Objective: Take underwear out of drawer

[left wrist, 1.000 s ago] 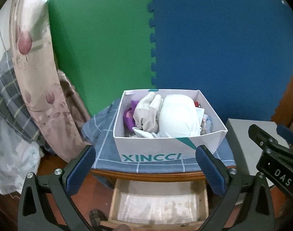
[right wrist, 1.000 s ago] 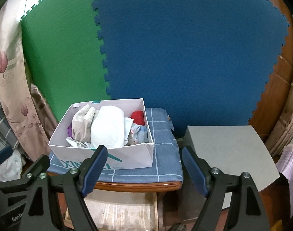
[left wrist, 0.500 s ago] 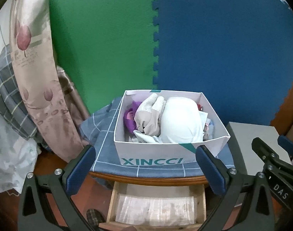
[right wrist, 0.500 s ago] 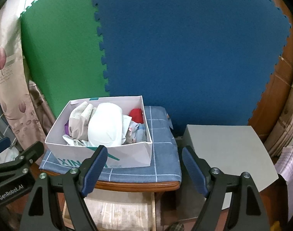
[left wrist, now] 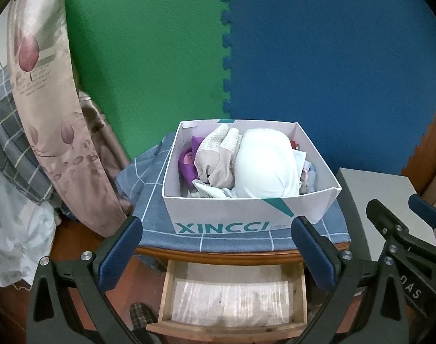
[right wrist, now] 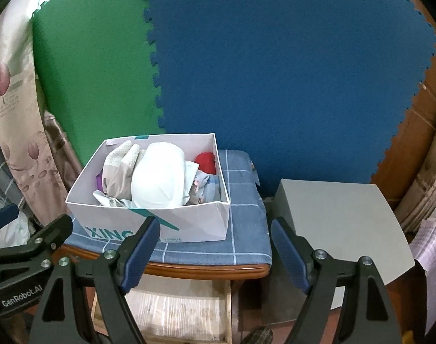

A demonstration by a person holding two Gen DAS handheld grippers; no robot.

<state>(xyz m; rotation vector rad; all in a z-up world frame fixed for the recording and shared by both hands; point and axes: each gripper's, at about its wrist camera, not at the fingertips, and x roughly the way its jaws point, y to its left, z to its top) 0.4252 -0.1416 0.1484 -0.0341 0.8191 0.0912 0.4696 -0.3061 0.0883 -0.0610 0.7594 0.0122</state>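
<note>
Wooden drawer (left wrist: 232, 295) looks emptied, both grippers (left wrist: 216, 253) (right wrist: 215, 250) wide open holding nothing, so closing it probably comes next.

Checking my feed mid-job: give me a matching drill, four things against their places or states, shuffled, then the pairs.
Things:
1. box
2. drawer
3. left gripper
4. grey block

Places or states:
A. pulled out under the tabletop, only a liner visible inside
B. right of the table
C. on the blue checked cloth, full of clothes
D. open, holding nothing

Pairs: 1-C, 2-A, 3-D, 4-B
</note>
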